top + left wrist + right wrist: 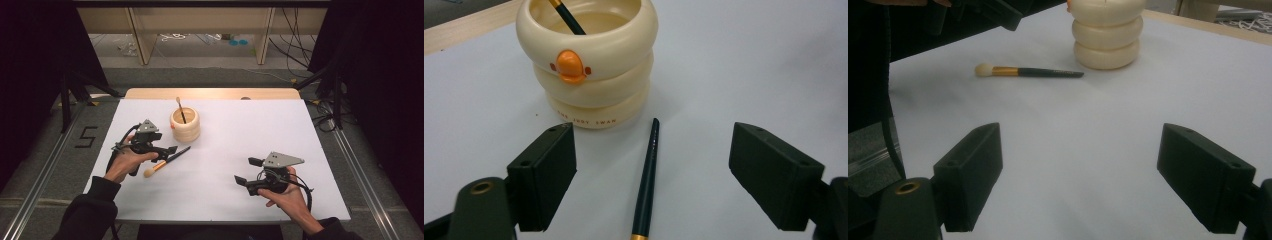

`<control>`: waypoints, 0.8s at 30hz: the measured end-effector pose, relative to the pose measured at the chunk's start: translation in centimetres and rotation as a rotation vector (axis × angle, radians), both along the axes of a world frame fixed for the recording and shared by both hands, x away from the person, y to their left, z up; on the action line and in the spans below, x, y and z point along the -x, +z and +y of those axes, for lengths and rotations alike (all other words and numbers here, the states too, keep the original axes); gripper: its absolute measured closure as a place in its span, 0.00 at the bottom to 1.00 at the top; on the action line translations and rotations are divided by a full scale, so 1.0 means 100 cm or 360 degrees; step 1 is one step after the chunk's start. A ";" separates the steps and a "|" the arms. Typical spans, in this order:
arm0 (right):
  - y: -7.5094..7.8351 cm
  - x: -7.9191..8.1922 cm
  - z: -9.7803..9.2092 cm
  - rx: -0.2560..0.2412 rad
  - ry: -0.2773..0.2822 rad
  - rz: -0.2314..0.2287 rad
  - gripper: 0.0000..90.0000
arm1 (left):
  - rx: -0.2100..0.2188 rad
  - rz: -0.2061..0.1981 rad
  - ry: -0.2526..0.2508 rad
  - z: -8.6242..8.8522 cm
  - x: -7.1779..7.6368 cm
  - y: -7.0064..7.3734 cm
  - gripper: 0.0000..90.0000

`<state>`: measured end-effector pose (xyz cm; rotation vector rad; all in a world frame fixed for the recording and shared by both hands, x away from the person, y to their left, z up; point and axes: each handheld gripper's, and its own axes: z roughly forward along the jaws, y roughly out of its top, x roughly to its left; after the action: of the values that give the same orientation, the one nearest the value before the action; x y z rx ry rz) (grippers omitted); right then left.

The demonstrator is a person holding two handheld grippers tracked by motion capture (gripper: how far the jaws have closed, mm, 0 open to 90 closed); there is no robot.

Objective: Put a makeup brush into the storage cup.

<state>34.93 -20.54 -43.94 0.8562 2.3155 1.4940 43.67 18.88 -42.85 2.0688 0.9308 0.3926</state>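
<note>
A cream ringed holder (185, 125) with an orange duck bill (570, 65) stands on the white table sheet (280, 125), with one dark brush (180, 110) standing in it. A second makeup brush (166, 161) with a dark handle, gold band and pale tip lies flat just in front of the holder (1106, 32). My left gripper (170, 149) hovers open over that brush's handle (646, 180), jaws on either side of it, apart from it. My right gripper (246, 171) is open at the right front, empty, facing the lying brush (1028, 72).
The wooden table edge (210, 93) runs behind the white sheet. Beyond it are wooden frame legs (142, 35) and cables on the floor. Dark stands and curtains flank both sides. Bare white sheet lies between the two grippers.
</note>
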 end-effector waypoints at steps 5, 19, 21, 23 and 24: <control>-0.001 -0.001 0.001 -0.0025 0.0009 -0.0009 0.21 | -0.0034 0.0002 -0.0026 -0.003 0.002 -0.001 0.21; -0.002 -0.002 0.000 -0.0028 0.0031 -0.0003 0.21 | -0.0130 0.0081 -0.0105 -0.004 0.000 -0.002 0.22; -0.002 -0.002 0.000 -0.0031 0.0034 0.0003 0.21 | -0.0156 0.0108 -0.0115 -0.005 0.000 -0.002 0.22; -0.002 -0.002 0.000 -0.0035 0.0040 -0.0002 0.21 | -0.0185 0.0139 -0.0134 -0.005 -0.001 -0.002 0.23; -0.002 -0.002 0.000 -0.0037 0.0042 -0.0006 0.21 | -0.0218 0.0151 -0.0171 -0.004 -0.001 -0.002 0.23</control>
<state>35.09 -20.51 -44.16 0.8314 2.3200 1.5352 43.78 18.47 -43.06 2.2682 0.8641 0.3110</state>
